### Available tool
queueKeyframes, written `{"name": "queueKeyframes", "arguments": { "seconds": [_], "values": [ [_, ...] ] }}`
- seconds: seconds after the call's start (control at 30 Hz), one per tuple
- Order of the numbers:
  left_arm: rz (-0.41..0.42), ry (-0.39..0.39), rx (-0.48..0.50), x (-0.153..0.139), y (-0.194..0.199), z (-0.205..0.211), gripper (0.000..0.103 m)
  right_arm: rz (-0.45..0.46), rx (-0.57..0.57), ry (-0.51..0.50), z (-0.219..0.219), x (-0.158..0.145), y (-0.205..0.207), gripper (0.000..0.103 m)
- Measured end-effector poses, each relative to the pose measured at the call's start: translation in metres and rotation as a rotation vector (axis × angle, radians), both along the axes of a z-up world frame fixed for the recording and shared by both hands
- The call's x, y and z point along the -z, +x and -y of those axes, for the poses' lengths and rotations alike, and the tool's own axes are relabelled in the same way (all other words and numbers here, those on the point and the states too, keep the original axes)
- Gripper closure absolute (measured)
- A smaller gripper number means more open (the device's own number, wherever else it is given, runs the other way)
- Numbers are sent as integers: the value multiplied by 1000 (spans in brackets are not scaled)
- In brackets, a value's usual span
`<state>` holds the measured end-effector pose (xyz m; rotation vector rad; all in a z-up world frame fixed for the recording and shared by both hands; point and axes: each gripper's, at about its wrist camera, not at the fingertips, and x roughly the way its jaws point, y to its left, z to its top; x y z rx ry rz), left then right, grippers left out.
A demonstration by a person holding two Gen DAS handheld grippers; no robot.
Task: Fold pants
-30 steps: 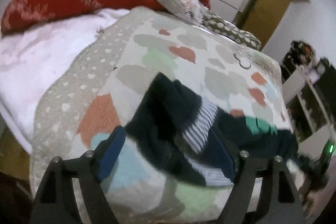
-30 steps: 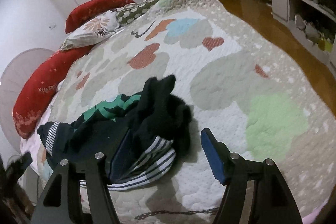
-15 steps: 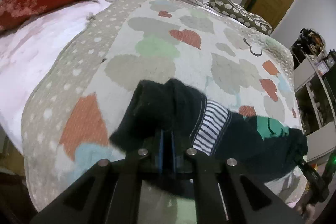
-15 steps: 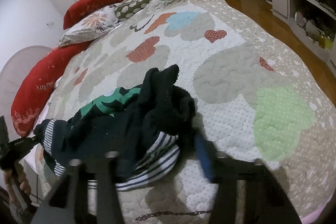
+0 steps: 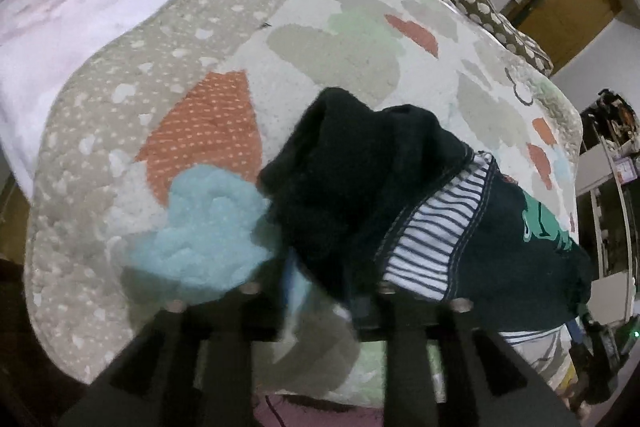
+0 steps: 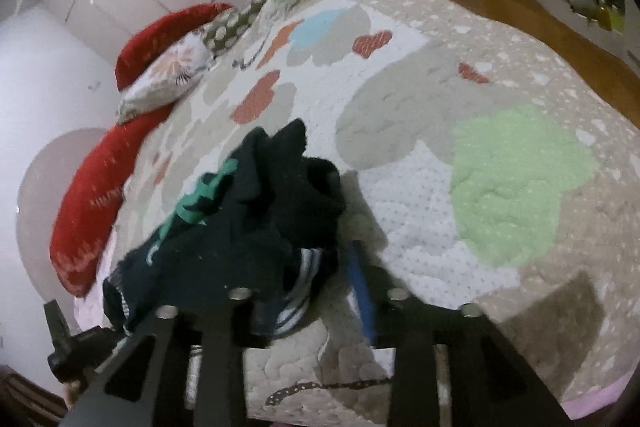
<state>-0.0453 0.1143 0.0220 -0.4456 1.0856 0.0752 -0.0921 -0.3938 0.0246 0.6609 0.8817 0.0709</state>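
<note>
Both grippers loosen over crumpled pants (image 5: 360, 195) on the quilt (image 5: 200, 99)

Left gripper (image 5: 320, 301), clamped half a second ago, and right gripper (image 6: 308, 291) are opening, cloth between each; folding has barely begun.

Dark pants (image 5: 360, 187) on quilt (image 5: 120, 99)

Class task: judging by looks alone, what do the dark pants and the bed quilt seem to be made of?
Pants: probably soft knit fabric, perhaps fleece, matte; fuzzy edges, limp folds, striped lining. Quilt: likely stitched cotton, matte; puffy dimpled surface with sewn-on patches in several colours.
</note>
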Motion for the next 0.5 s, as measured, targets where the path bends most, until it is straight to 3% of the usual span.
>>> {"name": "queueKeyframes", "arguments": {
  "seconds": [0.03,0.1,0.2,0.3,0.37,0.4,0.43,0.5],
  "values": [
    [10,-12,-16,-3,-5,-3,64,26,7,-6,1,-5,-4,40],
    [37,-44,-52,-7,-18,-11,56,68,14,-19,2,-13,-10,31],
    [72,-47,-79,-17,-35,-19,54,93,6,-42,-1,-20,-9,26],
    [107,-46,-81,-27,-47,-20,52,47,-37,-53,-13,-10,7,25],
    [127,-44,-65,-35,-50,-16,52,7,-105,-47,-27,1,19,42],
    [133,-41,-56,-37,-51,-14,52,-4,-135,-55,-35,5,22,71],
    [139,-39,-46,-40,-52,-11,52,-22,-156,-85,-43,6,26,81],
    [153,-35,-27,-46,-54,-5,52,-12,-153,-72,-43,4,26,86]
  ]
}}
